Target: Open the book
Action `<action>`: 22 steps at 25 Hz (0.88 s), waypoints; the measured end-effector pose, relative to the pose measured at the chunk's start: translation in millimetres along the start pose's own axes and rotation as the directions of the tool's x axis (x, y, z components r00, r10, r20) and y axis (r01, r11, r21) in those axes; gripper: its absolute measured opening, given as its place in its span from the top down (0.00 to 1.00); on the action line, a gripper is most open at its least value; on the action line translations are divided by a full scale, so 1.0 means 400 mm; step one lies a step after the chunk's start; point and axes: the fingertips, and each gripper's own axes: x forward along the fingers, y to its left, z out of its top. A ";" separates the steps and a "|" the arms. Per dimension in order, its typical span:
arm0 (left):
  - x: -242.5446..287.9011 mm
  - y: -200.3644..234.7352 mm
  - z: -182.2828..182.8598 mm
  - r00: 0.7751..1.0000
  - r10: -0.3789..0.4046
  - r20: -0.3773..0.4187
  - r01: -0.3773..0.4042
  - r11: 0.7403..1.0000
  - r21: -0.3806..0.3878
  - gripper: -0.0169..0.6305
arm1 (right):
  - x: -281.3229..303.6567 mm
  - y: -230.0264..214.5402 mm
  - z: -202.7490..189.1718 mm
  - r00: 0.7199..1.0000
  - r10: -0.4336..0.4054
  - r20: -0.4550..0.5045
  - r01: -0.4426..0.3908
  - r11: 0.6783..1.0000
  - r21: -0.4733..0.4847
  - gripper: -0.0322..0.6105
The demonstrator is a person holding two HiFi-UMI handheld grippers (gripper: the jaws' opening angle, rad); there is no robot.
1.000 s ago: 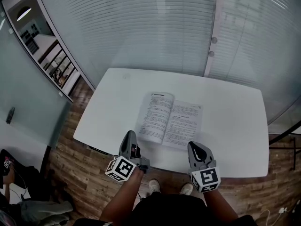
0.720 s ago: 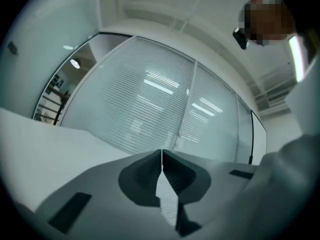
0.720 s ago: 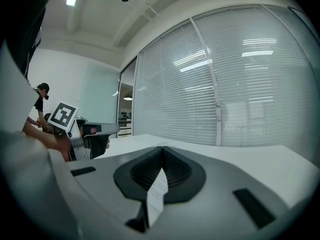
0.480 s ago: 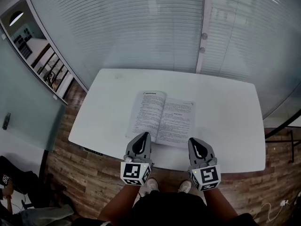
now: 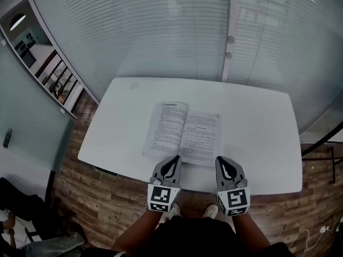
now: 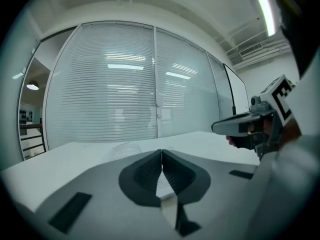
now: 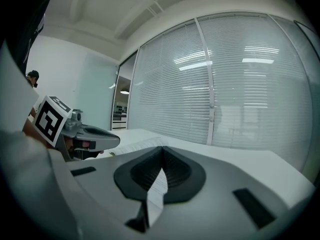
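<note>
The book [image 5: 183, 132] lies open on the white table [image 5: 257, 133], two printed pages facing up, a little left of the table's middle. My left gripper [image 5: 170, 164] hovers at the near table edge just in front of the book's lower left page; its jaws are shut with nothing between them. My right gripper [image 5: 225, 165] is beside it, at the near edge below the book's lower right corner, also shut and empty. In the left gripper view the shut jaws [image 6: 161, 156] point across the table with the right gripper [image 6: 250, 126] at the right. The right gripper view shows its shut jaws [image 7: 162, 154] and the left gripper [image 7: 75, 131].
Frosted glass walls with blinds [image 5: 177, 31] stand behind the table. Wooden floor [image 5: 80, 197] lies below the near edge. A person's feet [image 5: 171, 212] show under the table edge. The table has bare white surface left, right and behind the book.
My left gripper has swung rightward from off the table's near left corner to beside the right gripper and rolled upright, its marker cube now facing me. The right gripper barely moved.
</note>
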 end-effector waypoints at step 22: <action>-0.011 -0.049 -0.045 0.998 -0.047 -0.035 0.047 0.999 0.001 0.95 | -0.042 0.001 -0.028 1.000 -0.025 -0.016 0.024 1.000 -0.018 0.94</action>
